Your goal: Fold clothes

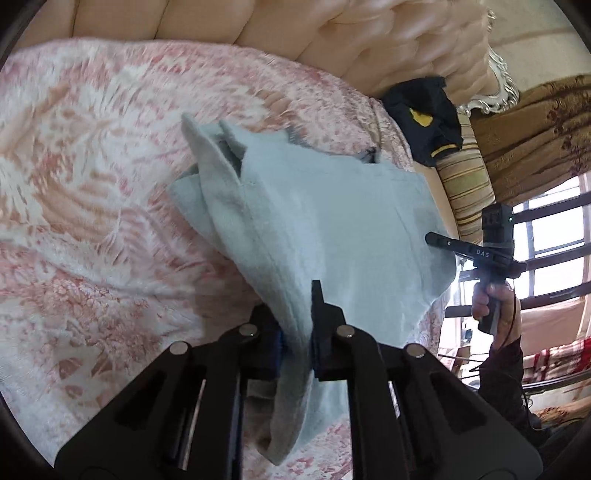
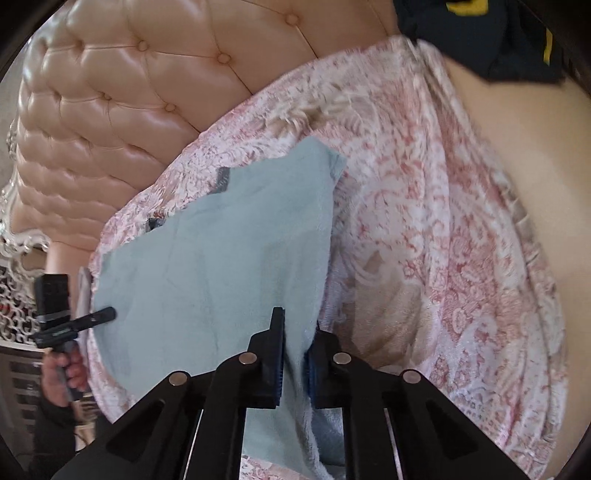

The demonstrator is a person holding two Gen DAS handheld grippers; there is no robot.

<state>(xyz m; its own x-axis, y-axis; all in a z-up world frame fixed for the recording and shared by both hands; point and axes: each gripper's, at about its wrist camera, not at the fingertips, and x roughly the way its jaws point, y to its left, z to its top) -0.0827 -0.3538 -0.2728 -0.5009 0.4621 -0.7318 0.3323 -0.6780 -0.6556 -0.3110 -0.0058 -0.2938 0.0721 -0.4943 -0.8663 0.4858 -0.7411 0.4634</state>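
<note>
Soft, light pale-blue fleece garment (image 1: 325, 221) droops between left tool (image 1: 295, 332) and right tool (image 2: 295, 354), both clamping its edges; hold hems at 6 o'clock.

Tufted peach headboard (image 2: 110, 92), pink floral bedspread (image 1: 92, 221), bright barred window (image 1: 554, 236).

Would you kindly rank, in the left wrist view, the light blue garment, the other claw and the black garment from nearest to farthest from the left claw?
1. Light blue garment: pinched in the left claw.
2. Right claw: right, at the garment's far edge.
3. Black garment: upper right, by the headboard.
</note>
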